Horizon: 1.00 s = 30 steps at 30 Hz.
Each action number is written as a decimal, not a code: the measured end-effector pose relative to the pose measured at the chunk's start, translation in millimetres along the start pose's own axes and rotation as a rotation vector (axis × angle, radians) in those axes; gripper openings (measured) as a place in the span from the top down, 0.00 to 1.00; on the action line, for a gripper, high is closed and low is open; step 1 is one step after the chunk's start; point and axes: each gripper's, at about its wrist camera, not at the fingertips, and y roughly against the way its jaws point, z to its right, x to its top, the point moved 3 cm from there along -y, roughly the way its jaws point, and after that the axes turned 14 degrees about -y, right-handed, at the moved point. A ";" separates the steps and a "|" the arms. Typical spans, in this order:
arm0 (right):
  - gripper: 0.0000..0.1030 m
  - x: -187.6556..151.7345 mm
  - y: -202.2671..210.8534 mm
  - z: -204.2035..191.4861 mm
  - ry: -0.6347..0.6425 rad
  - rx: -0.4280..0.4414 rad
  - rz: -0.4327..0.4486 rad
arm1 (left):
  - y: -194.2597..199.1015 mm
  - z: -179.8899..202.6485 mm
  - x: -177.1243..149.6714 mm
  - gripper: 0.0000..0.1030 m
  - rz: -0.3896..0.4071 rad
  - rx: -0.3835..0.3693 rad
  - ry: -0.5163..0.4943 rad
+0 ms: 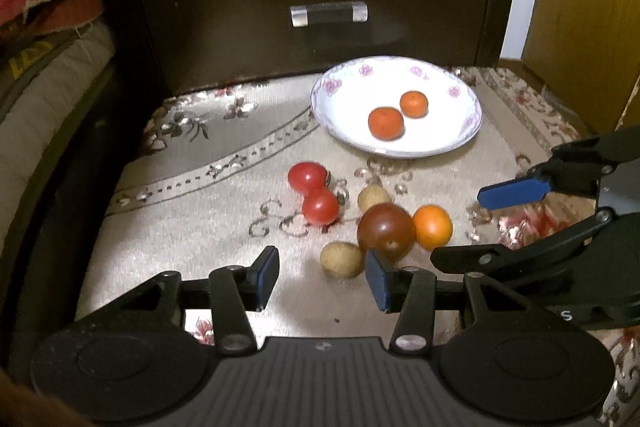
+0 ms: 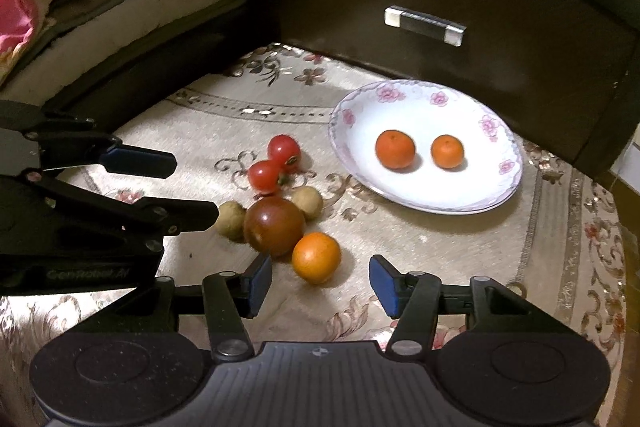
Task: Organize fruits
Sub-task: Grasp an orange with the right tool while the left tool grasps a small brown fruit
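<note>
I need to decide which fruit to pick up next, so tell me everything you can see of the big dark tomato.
The dark tomato is round, glossy, brownish-red, and the largest fruit in the cluster on the cloth, outside the plate. It appears to touch the orange fruit and sits close against two tan fruits. Neither gripper holds it.
</note>
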 end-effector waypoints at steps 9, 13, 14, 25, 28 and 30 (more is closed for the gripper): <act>0.46 -1.1 -14.4 0.4 0.012 0.018 -0.022 | -5.9 0.3 -4.5 0.47 -0.009 -0.020 -0.031; 0.47 1.0 -25.1 2.9 0.020 0.008 -0.030 | -13.3 4.1 -6.5 0.46 -0.021 -0.029 -0.073; 0.47 1.2 -28.5 3.5 0.022 0.007 -0.033 | -16.0 5.0 -6.9 0.46 -0.025 -0.038 -0.079; 0.74 3.6 -37.0 10.4 -0.003 0.023 -0.063 | -37.7 12.9 2.6 0.48 -0.002 -0.080 -0.112; 0.75 4.1 -36.3 13.3 -0.018 0.021 -0.066 | -37.7 16.3 3.9 0.58 0.000 -0.107 -0.105; 0.75 3.4 -34.4 15.2 -0.025 0.023 -0.069 | -37.2 17.7 3.9 0.60 0.000 -0.119 -0.104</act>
